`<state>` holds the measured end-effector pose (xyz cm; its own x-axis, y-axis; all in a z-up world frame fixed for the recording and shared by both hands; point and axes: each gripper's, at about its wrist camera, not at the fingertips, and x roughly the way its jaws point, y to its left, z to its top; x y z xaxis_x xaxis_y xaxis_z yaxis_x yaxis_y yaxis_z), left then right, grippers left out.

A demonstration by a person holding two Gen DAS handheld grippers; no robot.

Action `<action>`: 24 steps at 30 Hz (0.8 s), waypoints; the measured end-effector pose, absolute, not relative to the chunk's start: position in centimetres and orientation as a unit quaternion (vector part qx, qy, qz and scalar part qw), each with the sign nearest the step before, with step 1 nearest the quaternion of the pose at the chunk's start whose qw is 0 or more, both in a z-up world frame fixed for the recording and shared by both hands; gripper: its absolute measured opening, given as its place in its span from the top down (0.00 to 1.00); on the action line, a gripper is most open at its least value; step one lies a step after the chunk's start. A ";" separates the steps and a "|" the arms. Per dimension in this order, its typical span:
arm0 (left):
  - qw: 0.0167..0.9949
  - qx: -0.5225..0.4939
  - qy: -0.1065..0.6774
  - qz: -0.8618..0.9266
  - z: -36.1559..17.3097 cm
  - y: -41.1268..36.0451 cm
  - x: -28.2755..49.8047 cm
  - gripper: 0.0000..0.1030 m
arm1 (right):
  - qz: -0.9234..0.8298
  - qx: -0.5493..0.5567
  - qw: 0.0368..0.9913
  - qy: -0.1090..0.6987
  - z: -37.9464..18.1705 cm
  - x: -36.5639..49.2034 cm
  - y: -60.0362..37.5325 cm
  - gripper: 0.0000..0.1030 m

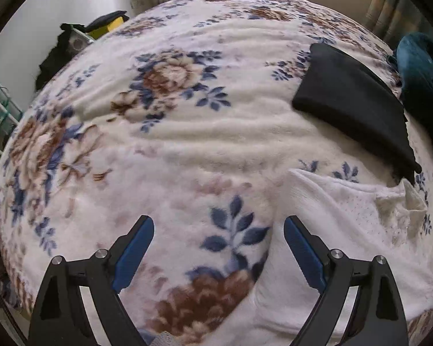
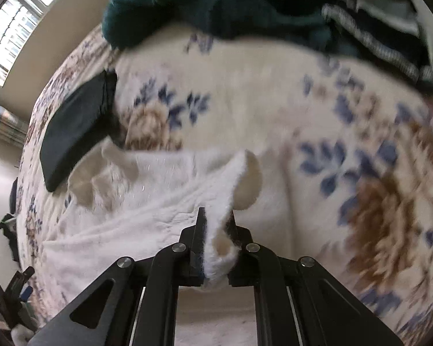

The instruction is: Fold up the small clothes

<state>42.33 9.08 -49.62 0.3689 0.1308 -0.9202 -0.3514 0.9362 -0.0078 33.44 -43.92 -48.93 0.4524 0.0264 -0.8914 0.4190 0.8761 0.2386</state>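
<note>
A white fluffy garment (image 1: pixel 337 230) lies spread on the floral blanket (image 1: pixel 187 150), at the lower right of the left wrist view. My left gripper (image 1: pixel 218 225) is open and empty, just above the blanket beside the garment's left edge. In the right wrist view my right gripper (image 2: pixel 218 222) is shut on a raised edge of the white garment (image 2: pixel 147 201), lifting a fold of it off the floral blanket (image 2: pixel 274 95). A folded black garment (image 1: pixel 358 106) lies flat beyond the white one; it also shows in the right wrist view (image 2: pixel 75 132).
A dark teal fleece pile (image 2: pixel 216 3) and striped clothes (image 2: pixel 389 37) lie at the bed's far side. The teal pile (image 1: pixel 421 69) shows at the right in the left view. Black and yellow items (image 1: pixel 101 26) sit off the bed's left edge. A window (image 2: pixel 11 34) is at left.
</note>
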 end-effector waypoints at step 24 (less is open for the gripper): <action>0.804 0.006 0.594 0.032 -53.0 3.2 44.8 0.11 | -0.107 0.358 0.750 0.546 -53.2 30.3 -50.7 0.51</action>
<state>44.81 3.18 -52.98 0.2918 0.0584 -0.9547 -0.0444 0.9979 0.0475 30.33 -50.68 -53.16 0.3821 0.2311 -0.8948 0.5511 0.7202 0.4214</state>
